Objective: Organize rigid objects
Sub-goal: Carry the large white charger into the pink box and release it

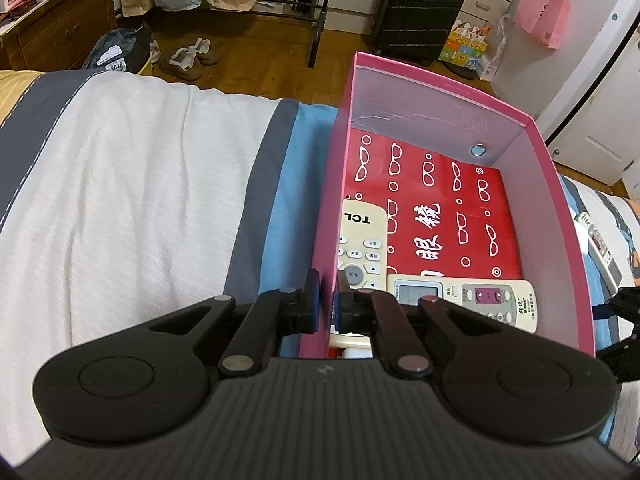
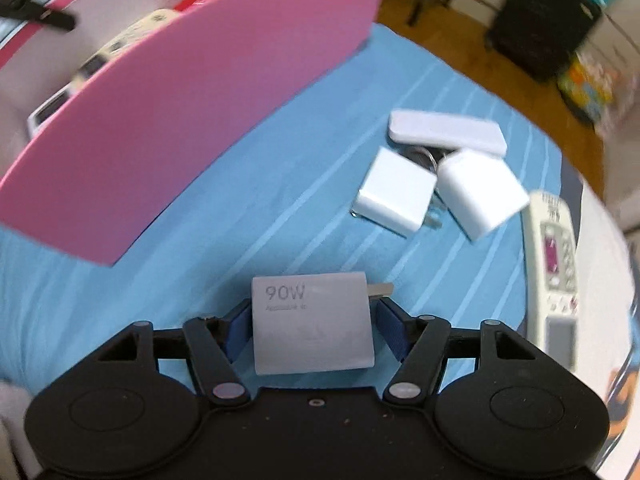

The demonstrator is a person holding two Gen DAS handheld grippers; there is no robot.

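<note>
The right tool point(image 2: 312, 320) held a white charger point(image 2: 310, 322) marked 90W between its blue pads point(image 2: 237, 330), with the jaws spread to the charger's width and pressing its two opposite sides. The charger's prongs pointed to the right of the tool, so its long axis ran across the fingers, not along them.

The pink box point(image 2: 192, 120) stood up and to the left of the right tool, its near wall rising between the charger and the box interior. The coming move, as judged, turned on this: the charger had to be lifted over that wall and carried leftward into the box.

The left tool point(image 1: 328, 300) was pinched onto the left wall of the pink box point(image 1: 334, 200), one finger outside and one inside, apparently steadying it on the bed point(image 1: 120, 180).

Inside the box lay two remotes point(image 1: 362, 248) on a red sheet point(image 1: 440, 208); the far half of the floor showed no objects.

To the right of the box, on the blue cover, two more chargers point(image 2: 394, 192), a flat white block point(image 2: 446, 132) and another remote point(image 2: 554, 256) remained outside.
</note>
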